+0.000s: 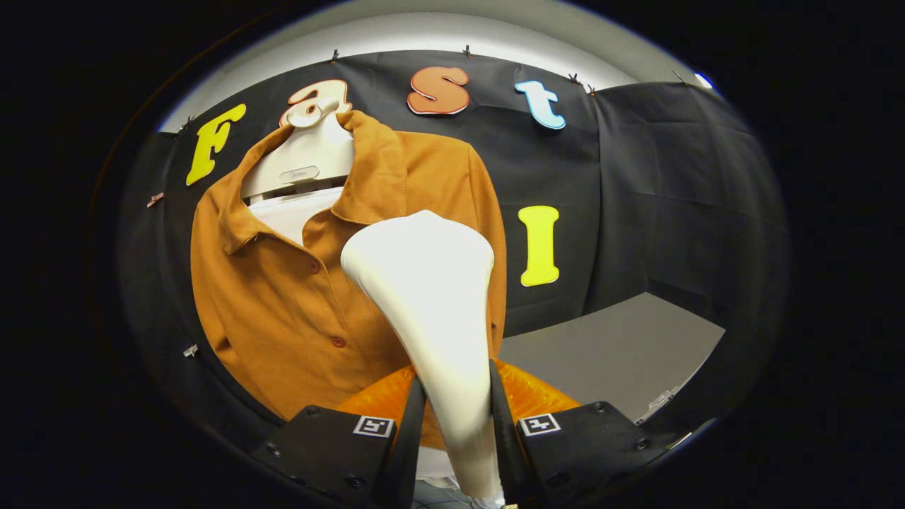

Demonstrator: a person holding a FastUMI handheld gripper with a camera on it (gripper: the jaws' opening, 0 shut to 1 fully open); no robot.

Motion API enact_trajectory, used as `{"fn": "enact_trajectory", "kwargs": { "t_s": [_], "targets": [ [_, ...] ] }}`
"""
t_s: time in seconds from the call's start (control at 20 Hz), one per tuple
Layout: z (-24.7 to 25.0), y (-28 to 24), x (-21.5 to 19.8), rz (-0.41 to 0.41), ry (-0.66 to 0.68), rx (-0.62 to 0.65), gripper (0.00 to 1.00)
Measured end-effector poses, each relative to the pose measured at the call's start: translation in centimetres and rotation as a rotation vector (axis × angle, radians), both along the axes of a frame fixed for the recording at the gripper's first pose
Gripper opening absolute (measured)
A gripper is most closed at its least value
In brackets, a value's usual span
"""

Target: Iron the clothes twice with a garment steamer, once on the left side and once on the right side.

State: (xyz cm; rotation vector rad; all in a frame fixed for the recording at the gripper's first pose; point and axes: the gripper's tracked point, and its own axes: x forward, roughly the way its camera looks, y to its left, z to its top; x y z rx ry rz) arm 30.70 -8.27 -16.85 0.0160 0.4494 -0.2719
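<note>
The steamer (pixel 431 297) is standing up between the two fingers, its white handle running from the bottom of the view up to a broad, rounded head. The gripper (pixel 456 424) is clamping that handle: both fingers (pixel 409 431) are pressing against its sides, one on each flank, with no gap showing between pad and plastic. The head is sitting in front of the shirt (pixel 297 304), over its right-hand half as seen from the camera, just beside the row of buttons (pixel 338 341) (whether the head is actually touching the cloth cannot be told from here).

The shirt is an orange-brown, collared one, buttoned down the front, and it is hanging beyond the fingers on a white hanger form (pixel 300 159) whose neck is showing through the open collar. The collar is lying spread to both sides, and a white panel is showing below the neck inside it.

Low down, just ahead of the fingers and behind the handle, a glossy orange piece (pixel 527 396) is peeking out on either side; what it belongs to is unclear.

Behind the shirt the black cloth wall (pixel 636 184) is hanging, pinned along its top edge with small clips. To the right of the steamer, beyond the fingers, a grey surface (pixel 615 353) is stretching away toward the wall.
</note>
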Motion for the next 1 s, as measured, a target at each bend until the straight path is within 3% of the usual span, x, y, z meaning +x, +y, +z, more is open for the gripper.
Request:
{"fn": "enact_trajectory", "kwargs": {
  "t_s": [0.6,1.0],
  "targets": [
    [-5.9,0.5,3.2,-0.072,0.157,-0.177,0.50],
    [-11.3,0.1,1.9,-0.117,0.287,-0.179,0.50]
  ]
}}
